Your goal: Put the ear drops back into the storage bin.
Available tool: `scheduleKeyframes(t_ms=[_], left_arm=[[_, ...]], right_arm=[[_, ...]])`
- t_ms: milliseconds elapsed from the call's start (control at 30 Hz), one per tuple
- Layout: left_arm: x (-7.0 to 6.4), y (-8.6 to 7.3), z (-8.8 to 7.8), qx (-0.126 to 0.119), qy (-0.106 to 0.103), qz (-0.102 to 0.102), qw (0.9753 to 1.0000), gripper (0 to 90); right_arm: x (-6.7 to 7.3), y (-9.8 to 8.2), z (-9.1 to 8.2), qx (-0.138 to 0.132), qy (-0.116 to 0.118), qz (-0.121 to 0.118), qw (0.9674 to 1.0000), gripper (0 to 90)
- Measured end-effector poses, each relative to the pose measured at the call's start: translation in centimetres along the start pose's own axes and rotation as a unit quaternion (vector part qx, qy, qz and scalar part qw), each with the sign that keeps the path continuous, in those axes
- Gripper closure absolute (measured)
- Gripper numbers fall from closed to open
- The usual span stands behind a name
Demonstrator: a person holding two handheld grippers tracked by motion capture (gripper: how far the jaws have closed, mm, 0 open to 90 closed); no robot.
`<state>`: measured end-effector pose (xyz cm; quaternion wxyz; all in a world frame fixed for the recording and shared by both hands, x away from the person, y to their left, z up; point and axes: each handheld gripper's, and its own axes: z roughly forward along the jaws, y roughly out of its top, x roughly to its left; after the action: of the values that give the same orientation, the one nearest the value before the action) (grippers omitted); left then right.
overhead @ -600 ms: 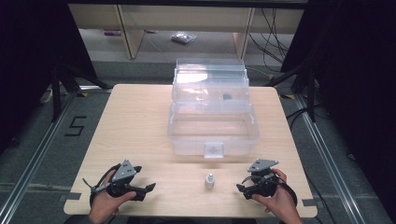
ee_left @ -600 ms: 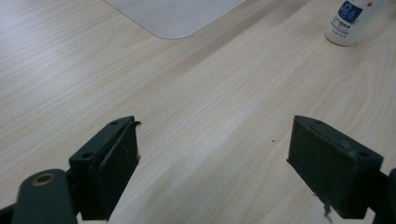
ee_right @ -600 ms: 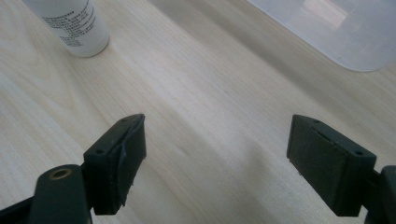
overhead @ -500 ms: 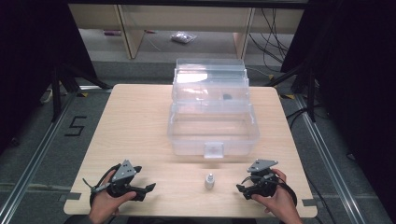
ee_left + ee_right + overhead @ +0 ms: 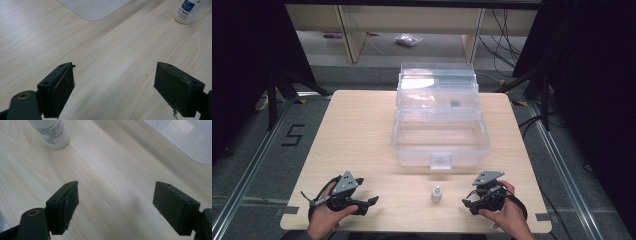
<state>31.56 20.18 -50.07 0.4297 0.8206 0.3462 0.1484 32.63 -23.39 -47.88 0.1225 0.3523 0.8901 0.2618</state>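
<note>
A: Status on the grippers?

B: Left gripper (image 5: pixel 371 201) sits at the near left of the wooden table (image 5: pixel 357 130), held low over the surface, jaws pointing right toward the middle. Jaws wide apart, nothing between them; bare wood in the gap in the left gripper view.

A: Right one?

B: Right gripper (image 5: pixel 466 202) at the near right, jaws pointing left toward the middle. Also spread wide, nothing clamped. The right gripper view has plain tabletop between the fingers (image 5: pixel 63 208).

A: Where's the bottle?

B: Small white bottle (image 5: pixel 436 193) stands upright on the table between the two grippers, nearer the right one, clear of both. It's just in front of the clear plastic box (image 5: pixel 441 136). Left gripper view catches it top right (image 5: pixel 188 10), blue label facing the camera. Right gripper view catches it top left (image 5: pixel 51 133), printed text on the side, too small to read.

A: Box state?

B: Lid open, tipped back on the far side. Latch tab at the front wall, facing the bottle. A small dark item sits in the raised far section; can't tell what it is.
</note>
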Motion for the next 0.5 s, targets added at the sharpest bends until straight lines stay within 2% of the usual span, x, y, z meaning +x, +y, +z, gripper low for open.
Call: scheduleKeyframes(t_ms=[133,167,200,433,467,500], left_arm=[[0.0,0.0,0.1,-0.001,0.000,-0.001,1.0000,15.6],[0.0,0.0,0.0,0.002,0.001,0.000,1.0000,15.6],[0.0,0.0,0.0,0.003,0.002,0.000,1.0000,15.6],[0.1,0.0,0.0,0.003,0.001,0.004,1.0000,15.6],[0.1,0.0,0.0,0.003,0.001,0.003,1.0000,15.6],[0.1,0.0,0.0,0.002,0.001,0.003,1.0000,15.6]], right_arm=[[0.3,0.4,0.1,0.000,0.004,-0.002,1.0000,21.9],[0.4,0.5,0.2,-0.003,-0.003,-0.009,1.0000,22.0],[0.5,0.8,0.2,-0.001,0.005,-0.015,0.9999,22.0],[1.0,1.6,0.2,0.009,0.016,-0.026,0.9995,22.7],[1.2,1.8,0.4,0.013,0.012,-0.025,0.9995,22.8],[1.1,2.0,0.5,0.011,0.016,-0.043,0.9989,23.0]])
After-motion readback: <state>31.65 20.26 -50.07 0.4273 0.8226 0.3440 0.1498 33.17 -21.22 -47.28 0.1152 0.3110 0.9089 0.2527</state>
